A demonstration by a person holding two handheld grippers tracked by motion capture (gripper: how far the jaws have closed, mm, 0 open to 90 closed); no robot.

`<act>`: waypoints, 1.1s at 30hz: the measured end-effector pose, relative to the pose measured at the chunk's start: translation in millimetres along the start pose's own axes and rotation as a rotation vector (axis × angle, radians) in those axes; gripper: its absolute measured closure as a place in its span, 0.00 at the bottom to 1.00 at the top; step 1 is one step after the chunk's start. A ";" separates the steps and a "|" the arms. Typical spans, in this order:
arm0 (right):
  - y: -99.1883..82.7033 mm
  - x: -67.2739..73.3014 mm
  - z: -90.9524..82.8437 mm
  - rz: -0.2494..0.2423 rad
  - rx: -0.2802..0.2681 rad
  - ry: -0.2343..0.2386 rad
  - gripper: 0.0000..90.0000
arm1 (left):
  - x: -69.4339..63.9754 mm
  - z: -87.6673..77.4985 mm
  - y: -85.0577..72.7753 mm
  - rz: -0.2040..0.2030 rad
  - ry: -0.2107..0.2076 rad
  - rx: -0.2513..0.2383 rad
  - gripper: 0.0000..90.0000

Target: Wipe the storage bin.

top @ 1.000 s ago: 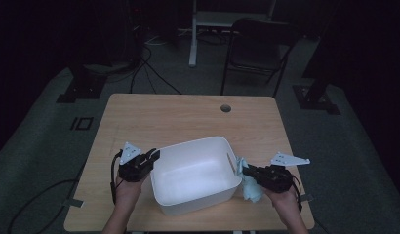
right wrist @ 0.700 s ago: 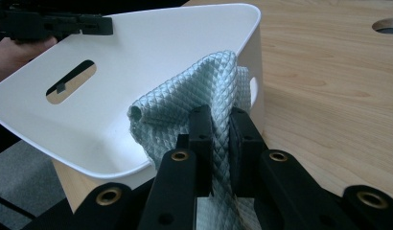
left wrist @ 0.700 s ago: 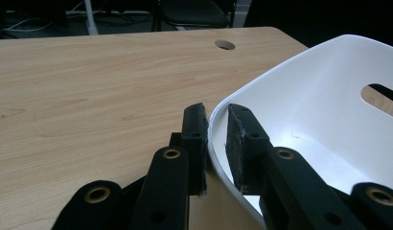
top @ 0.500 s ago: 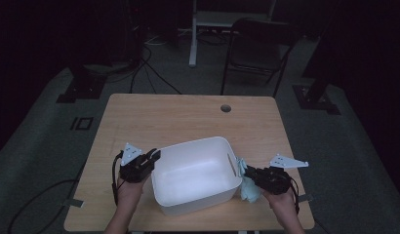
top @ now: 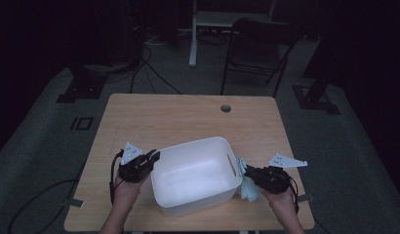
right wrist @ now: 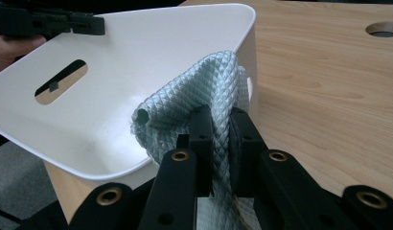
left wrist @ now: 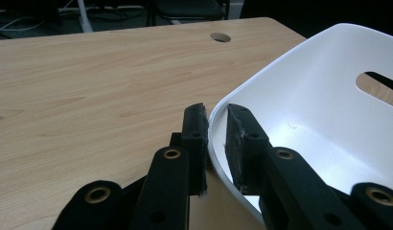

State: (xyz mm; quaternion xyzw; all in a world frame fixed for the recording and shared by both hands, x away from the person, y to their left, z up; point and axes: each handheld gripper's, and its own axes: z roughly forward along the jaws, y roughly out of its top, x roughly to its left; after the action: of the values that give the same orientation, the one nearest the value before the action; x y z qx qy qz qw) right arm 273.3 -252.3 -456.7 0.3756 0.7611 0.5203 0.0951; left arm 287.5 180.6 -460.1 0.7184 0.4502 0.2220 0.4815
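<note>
High view: white bin (top: pixel 195 183), long axis slanting left-near to right-far.

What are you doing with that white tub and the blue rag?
A person at a wooden table holds a gripper in each hand. The left gripper is clamped on the rim of a white plastic tub, one jaw outside and one inside. The right gripper is shut on a pale blue quilted cloth, pressed against the tub's opposite wall near the rim. The tub looks empty inside.
</note>
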 end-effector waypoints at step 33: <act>-0.5 -15.3 8.6 0.027 -0.013 0.025 0.92 | -6.7 3.0 -2.0 0.019 -0.008 -0.019 0.87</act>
State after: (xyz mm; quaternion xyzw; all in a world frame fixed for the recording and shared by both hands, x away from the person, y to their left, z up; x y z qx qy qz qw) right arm 288.4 -256.4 -464.7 0.3789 0.7537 0.5309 0.0809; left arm 285.6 173.6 -462.4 0.7190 0.4393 0.2283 0.4879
